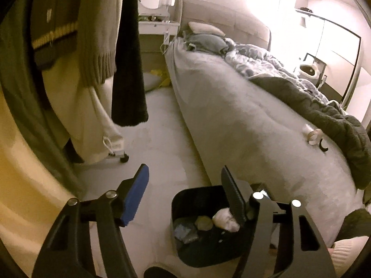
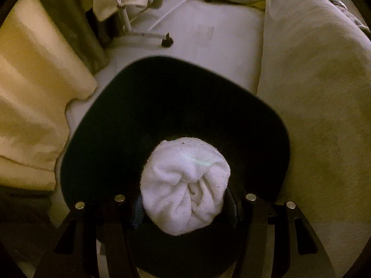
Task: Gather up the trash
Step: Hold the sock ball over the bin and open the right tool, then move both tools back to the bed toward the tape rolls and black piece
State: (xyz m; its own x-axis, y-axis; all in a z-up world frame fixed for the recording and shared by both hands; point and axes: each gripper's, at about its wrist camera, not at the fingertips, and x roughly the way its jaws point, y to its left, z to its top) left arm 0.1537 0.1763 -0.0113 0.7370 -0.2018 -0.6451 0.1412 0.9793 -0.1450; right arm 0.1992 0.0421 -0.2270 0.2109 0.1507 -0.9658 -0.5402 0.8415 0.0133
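Right hand-held gripper (image 2: 185,206) clamps soft ribbed white wad (image 2: 185,185) over dark rounded bin (image 2: 104,127).

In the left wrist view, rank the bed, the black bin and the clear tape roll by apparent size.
1. bed
2. black bin, though nearness to the camera enlarges it
3. clear tape roll

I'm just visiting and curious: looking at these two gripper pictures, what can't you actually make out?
- Bottom of the black bin, right wrist view: too dark, and the white bundle in the right gripper covers part.
- Bluish and tan scraps in the bin, left wrist view: too blurred to name; a finger of the left gripper hides some.
- Small items on the bed, left wrist view: too small.
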